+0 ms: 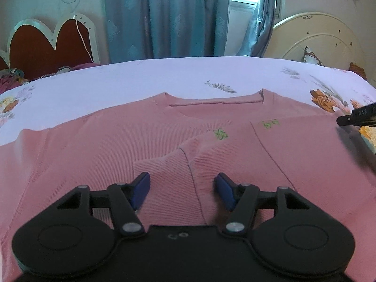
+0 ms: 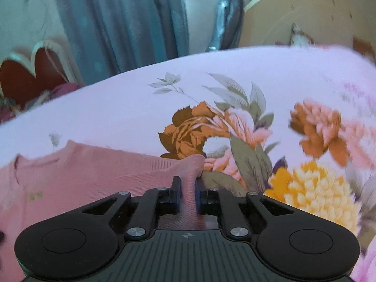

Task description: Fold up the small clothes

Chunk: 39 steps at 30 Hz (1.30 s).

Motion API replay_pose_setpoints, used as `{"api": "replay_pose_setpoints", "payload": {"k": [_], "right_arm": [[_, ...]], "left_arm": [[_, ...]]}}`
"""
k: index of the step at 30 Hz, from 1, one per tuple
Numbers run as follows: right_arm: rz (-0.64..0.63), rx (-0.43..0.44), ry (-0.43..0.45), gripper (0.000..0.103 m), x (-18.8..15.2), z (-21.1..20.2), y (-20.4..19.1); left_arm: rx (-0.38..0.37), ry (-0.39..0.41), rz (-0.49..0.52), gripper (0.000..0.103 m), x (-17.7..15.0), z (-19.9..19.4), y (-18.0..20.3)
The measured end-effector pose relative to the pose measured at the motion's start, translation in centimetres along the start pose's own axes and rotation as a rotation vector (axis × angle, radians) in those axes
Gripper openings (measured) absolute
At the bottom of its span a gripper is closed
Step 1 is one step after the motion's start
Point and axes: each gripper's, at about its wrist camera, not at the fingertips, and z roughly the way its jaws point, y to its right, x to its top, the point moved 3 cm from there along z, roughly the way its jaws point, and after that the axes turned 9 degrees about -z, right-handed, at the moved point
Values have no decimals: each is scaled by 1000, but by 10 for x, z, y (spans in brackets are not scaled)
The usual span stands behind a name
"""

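A small pink ribbed sweater (image 1: 122,141) lies flat on the floral bedsheet (image 1: 141,80), neckline at the far side. Its right sleeve (image 1: 169,176) is folded across the chest, cuff toward the middle. My left gripper (image 1: 182,189) is open, blue pads just above the folded sleeve, touching nothing. My right gripper (image 2: 188,188) is shut on the pink sweater's right shoulder edge (image 2: 188,164), bunched between the fingers; it shows as a black tip at the right edge of the left wrist view (image 1: 357,117).
The sheet (image 2: 258,82) has large orange and yellow flowers to the right of the sweater. A red heart-shaped headboard (image 1: 47,47) stands far left, blue curtains (image 1: 169,16) behind, a cream round headboard (image 1: 317,37) far right.
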Motion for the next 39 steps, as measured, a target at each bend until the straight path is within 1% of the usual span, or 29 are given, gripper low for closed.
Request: {"api": "replay_pose_setpoints", "payload": {"k": [2, 3, 4, 5, 6, 7, 8, 10, 12, 13, 14, 15, 16, 17, 21, 30, 34, 39], "right_arm": [[37, -47, 17, 11, -2, -1, 9], [36, -81, 12, 11, -2, 1, 11], [35, -86, 15, 11, -3, 1, 12], [21, -92, 16, 11, -3, -1, 10], [-6, -100, 17, 12, -2, -5, 7], [-31, -111, 24, 12, -1, -12, 3], [-47, -115, 38, 12, -1, -20, 0], [-44, -85, 61, 12, -3, -38, -7], [-51, -29, 66, 12, -7, -52, -22], [-69, -3, 62, 17, -11, -58, -32], [-87, 15, 57, 37, -15, -64, -43], [-104, 35, 54, 53, -20, -69, -53], [-119, 56, 62, 73, -24, -76, -64], [-140, 83, 72, 73, -29, -82, -76], [-193, 148, 50, 72, -38, -86, -117], [-250, 237, 48, 73, -40, -95, -190], [-278, 271, 47, 72, -38, -96, -225], [-301, 270, 72, 72, -32, -97, -265]], "left_arm": [[6, -1, 6, 64, 1, 0, 1], [10, 1, 12, 66, 1, 1, 1], [14, 2, 17, 70, 1, 2, 1], [20, 1, 16, 72, 2, 3, 1], [30, -5, 8, 79, 4, 4, -1], [36, -19, -11, 81, 6, 5, -4], [31, -28, -32, 81, 7, 5, -7], [41, -32, -43, 80, 9, 0, -10], [58, -32, -41, 80, 9, -6, -11], [62, -37, -45, 80, 9, -8, -12], [64, -41, -52, 81, 9, -12, -14], [65, -41, -59, 81, 9, -17, -15], [69, -40, -62, 81, 9, -20, -16], [78, -37, -61, 81, 10, -25, -18], [114, -11, -59, 84, 11, -48, -31], [175, 13, -108, 85, 10, -84, -82], [198, 15, -145, 85, 7, -97, -115], [256, 18, -239, 85, 2, -113, -178]]}}
